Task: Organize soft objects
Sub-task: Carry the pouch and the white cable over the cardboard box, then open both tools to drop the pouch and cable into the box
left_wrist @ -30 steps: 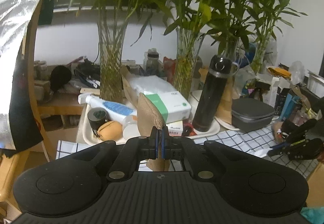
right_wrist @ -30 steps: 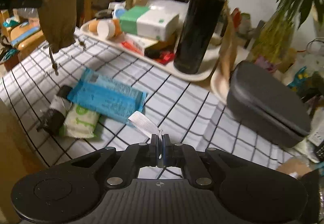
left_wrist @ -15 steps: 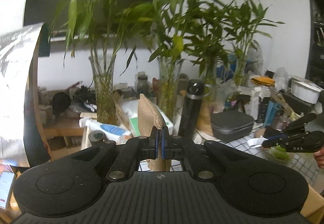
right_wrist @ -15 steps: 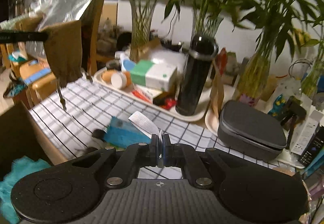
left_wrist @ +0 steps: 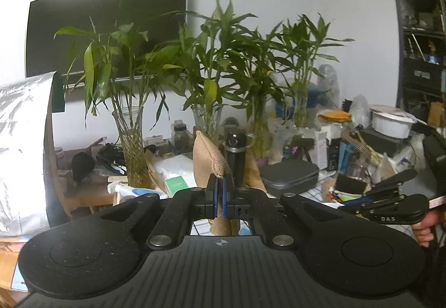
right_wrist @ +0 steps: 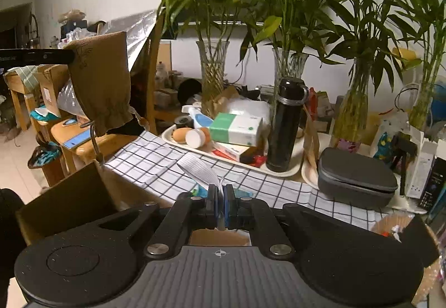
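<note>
My left gripper [left_wrist: 220, 191] is shut on a tan burlap drawstring pouch [left_wrist: 207, 160], held up in the air. In the right wrist view the same pouch [right_wrist: 101, 85] hangs at upper left from the left gripper's black fingers [right_wrist: 36, 55], its cord dangling. My right gripper [right_wrist: 221, 193] is shut on a white ribbed packet [right_wrist: 199, 170], held above the near edge of the checked tablecloth [right_wrist: 156, 165]. The right gripper also shows at the right of the left wrist view [left_wrist: 390, 202].
A cream tray [right_wrist: 223, 160] holds a tissue box [right_wrist: 237, 129], a black flask [right_wrist: 285, 124] and small bottles. A grey zip case [right_wrist: 356, 179] lies to the right. Glass vases of bamboo [right_wrist: 213, 71] stand behind. A brown cardboard box [right_wrist: 69, 196] sits below the table's near edge. Wooden chairs [right_wrist: 83, 140] stand at left.
Both grippers have risen and pulled back from the table with their loads; the tablecloth and the blue packets on it have dropped out of the close view.
</note>
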`<state>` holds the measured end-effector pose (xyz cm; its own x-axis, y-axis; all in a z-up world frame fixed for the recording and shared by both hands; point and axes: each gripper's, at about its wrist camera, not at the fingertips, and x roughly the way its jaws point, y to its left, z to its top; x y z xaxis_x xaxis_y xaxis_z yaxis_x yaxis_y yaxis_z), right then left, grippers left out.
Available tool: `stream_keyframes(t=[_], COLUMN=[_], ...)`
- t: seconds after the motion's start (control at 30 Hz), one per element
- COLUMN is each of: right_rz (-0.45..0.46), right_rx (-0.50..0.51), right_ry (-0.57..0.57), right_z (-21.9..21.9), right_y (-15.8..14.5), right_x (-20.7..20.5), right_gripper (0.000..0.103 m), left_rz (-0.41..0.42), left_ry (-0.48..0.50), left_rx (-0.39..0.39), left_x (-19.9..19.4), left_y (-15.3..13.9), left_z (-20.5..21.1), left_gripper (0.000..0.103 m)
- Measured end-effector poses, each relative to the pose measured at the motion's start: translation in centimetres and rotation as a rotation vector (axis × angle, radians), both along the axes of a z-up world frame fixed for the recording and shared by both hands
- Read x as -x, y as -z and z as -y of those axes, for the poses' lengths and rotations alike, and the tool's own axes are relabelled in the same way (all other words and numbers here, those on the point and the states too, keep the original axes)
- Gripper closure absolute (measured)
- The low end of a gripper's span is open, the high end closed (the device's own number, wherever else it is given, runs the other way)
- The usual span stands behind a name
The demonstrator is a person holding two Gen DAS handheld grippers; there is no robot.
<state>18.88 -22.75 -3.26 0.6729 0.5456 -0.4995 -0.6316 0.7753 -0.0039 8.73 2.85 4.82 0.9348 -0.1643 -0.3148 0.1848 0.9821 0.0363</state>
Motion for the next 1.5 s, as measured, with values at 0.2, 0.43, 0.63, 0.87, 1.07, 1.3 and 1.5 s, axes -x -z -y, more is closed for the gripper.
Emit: stream_keyframes(t=[0.2,0.43,0.63,0.87,1.07,1.3,1.5], right_rz=[0.007,-0.007,-0.025,-0.046,-0.057,-0.11,-0.122], right_rx=[0.01,0.015,0.01,0.024,-0.024,-0.079,-0.021], right_ry=[0.001,0.06,0.099,0.107,0.154,0.222,0.18], right_z=[-0.3,0.2,0.7,0.4,1.1,2.5,1.2], right_y=[0.1,0.6,0.9,1.2,1.0,1.3,1.6], right_x=[2.2,4.0,4.7,4.7,4.4,3.4,3.5], right_gripper=[0.096,0.096,0.096,0.093,0.002,0.0,0.0], left_rz=[-0.035,-0.082,-0.131,-0.17,-0.15,-0.19,-0.262], left_ry=[0.021,0.016,0.011,0.003,-0.005,-0.02,-0.037], left_rx=[-0.033,-0.063,-0.051,-0.038,-0.023,-0.05,-0.064], left_x=[2.1,3.7,4.6,5.4,6.2,6.3,6.0], left_y=[0.8,2.5,3.7,4.5,4.7,5.8,6.9], left_z=[1.4,2.7,2.9,2.9,2.3,2.0,1.9], left_gripper=[0.1,0.1,0.1,0.086,0.046,0.046,0.046])
